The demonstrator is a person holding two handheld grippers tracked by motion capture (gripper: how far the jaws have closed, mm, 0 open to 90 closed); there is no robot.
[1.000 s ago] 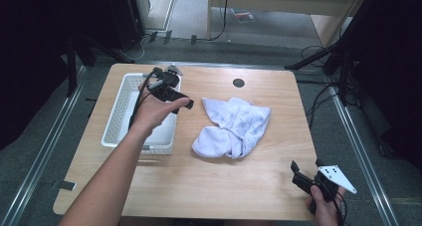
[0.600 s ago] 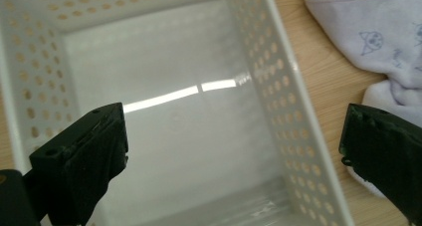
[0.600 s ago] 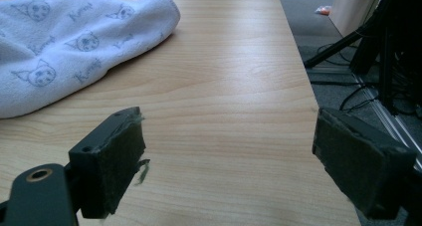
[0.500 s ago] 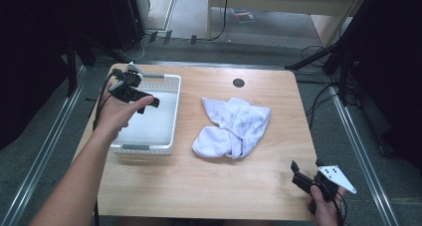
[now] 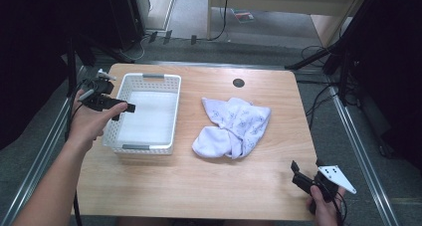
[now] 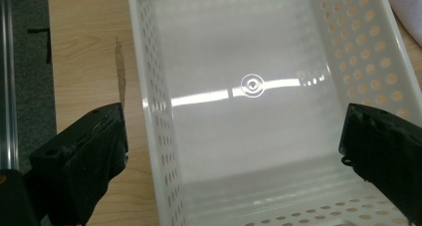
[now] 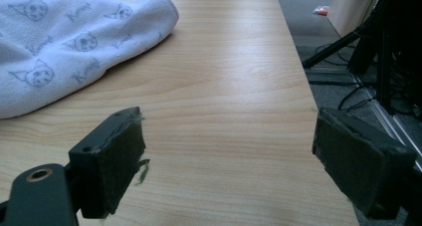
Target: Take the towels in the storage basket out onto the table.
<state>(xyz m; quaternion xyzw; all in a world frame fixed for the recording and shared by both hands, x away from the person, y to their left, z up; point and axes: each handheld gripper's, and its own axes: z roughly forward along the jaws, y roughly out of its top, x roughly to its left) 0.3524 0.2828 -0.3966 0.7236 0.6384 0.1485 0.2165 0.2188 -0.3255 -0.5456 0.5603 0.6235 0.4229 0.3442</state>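
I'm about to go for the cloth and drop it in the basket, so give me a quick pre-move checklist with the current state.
1. Basket empty: ok, bare floor in the left gripper view.
2. Left tool open: ok, wide apart, straddling the basket's left wall.
3. Right tool open, holding nothing: ok.
4. Cloth free on the table: ok, bunched, right of the basket, apart from it.
5. Right tool close to the cloth: not ok, it sits at the near right corner.

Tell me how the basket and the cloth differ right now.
The basket is rigid, perforated white plastic holding a rectangular shape; the cloth is soft, crumpled fabric printed with small cat faces. The basket sits at the table's left, under the left hand-held gripper; the cloth lies mid-table. Both are white.
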